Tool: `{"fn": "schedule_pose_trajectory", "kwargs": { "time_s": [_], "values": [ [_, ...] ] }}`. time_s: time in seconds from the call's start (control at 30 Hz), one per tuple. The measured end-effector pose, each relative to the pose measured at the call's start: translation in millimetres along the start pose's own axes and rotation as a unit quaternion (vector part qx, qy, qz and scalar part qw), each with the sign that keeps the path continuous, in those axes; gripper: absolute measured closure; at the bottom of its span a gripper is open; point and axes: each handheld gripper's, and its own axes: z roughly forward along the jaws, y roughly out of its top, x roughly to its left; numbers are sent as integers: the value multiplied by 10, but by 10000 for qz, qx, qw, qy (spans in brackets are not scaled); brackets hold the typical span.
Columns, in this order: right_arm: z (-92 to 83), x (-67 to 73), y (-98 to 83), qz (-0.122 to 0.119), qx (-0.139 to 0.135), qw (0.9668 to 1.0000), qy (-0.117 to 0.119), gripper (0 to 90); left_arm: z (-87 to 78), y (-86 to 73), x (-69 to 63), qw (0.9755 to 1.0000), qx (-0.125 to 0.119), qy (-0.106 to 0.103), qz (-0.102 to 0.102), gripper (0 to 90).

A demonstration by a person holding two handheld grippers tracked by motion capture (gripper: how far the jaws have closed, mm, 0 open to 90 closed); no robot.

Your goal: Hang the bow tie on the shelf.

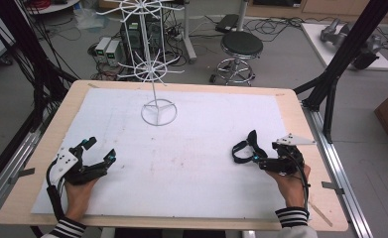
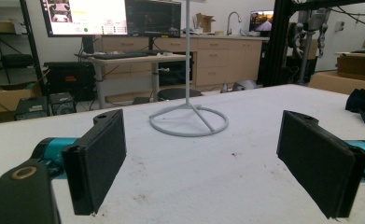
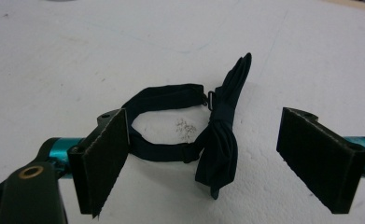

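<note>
We have a dark bow tie (image 3: 217, 140) lying on the white mat (image 1: 181, 148) at the right side of the table, just ahead of the right gripper (image 3: 203, 158). In the right gripper view it sits between the jaws, which stand wide apart and press on nothing; the left pad looks to overlap the band, but we cannot tell whether it touches. The left gripper (image 2: 203, 158) rests at the near left of the mat, well apart from the bow tie, jaws also wide apart and empty. A white wire stand (image 1: 158, 111) rises at the far middle of the mat, its ring base flat on the surface.

We judge the bow tie to be very light and soft: cloth that will flop, fold and slide rather than keep its shape. The bow stands on edge, with its wings fanning out far and near from a tight knot. The band makes a closed loop to the left of the bow, with a small clasp where it meets the bow at the far side.

We would take hold at the knot, the thickest and firmest part, where the pads get a sure bite and both wings hang evenly. Gripping the thin band instead would let the bow dangle and swing, and the strap could slip through the pads. Nothing here is fragile, though hard squeezing may crease the wings.
</note>
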Motion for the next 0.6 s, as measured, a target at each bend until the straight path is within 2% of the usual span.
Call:
{"fn": "schedule_pose_trajectory", "kwargs": {
  "time_s": [0.27, 0.6],
  "values": [
    [81, -72, -20, 127, 424, 9989, 141, 273, 0, 1, -1, 10000, 4, 4, -3, 161],
    [175, -117, -37, 181, 833, 9963, 92, 373, 0, 1, 1, 10000, -3, 5, -3, 161]
  ]
}}
